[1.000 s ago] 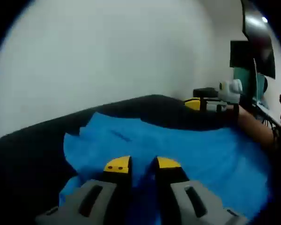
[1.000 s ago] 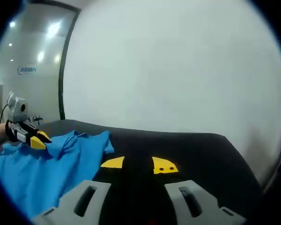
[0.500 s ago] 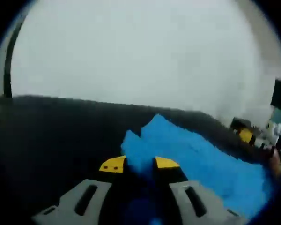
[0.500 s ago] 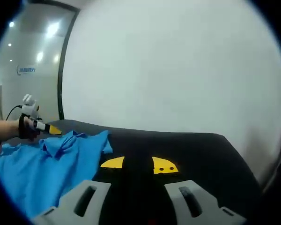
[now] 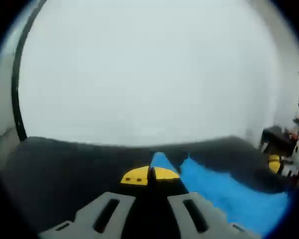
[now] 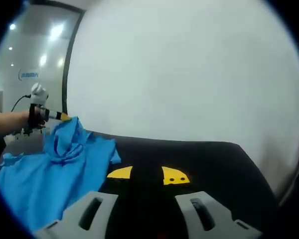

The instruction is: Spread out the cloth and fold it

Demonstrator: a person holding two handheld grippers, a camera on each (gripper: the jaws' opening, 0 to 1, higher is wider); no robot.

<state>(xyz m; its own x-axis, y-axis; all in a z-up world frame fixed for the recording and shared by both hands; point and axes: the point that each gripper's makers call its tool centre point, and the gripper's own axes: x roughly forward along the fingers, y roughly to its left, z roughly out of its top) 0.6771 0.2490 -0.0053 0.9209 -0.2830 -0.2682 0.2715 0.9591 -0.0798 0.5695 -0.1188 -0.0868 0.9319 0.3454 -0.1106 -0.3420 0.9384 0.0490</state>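
A: First, we note the largest item: the black table point(image 6: 204, 164). In the right gripper view its far edge runs along the white wall point(image 6: 189, 64), and its right half lies bare.

B: Next, we locate the blue cloth point(image 6: 45, 174). It covers the table's left part in that view, one corner raised above the surface and the rest draped flat. Its near edge stops just beside the right gripper point(image 6: 148, 175).

A: We confirm that the left gripper point(image 5: 150, 175) has its yellow tips pressed together on that raised corner. From the right gripper view it appears at point(image 6: 61, 117), held in a hand point(image 6: 32, 119).

B: We see the right gripper's jaws parted over bare table, holding nothing.
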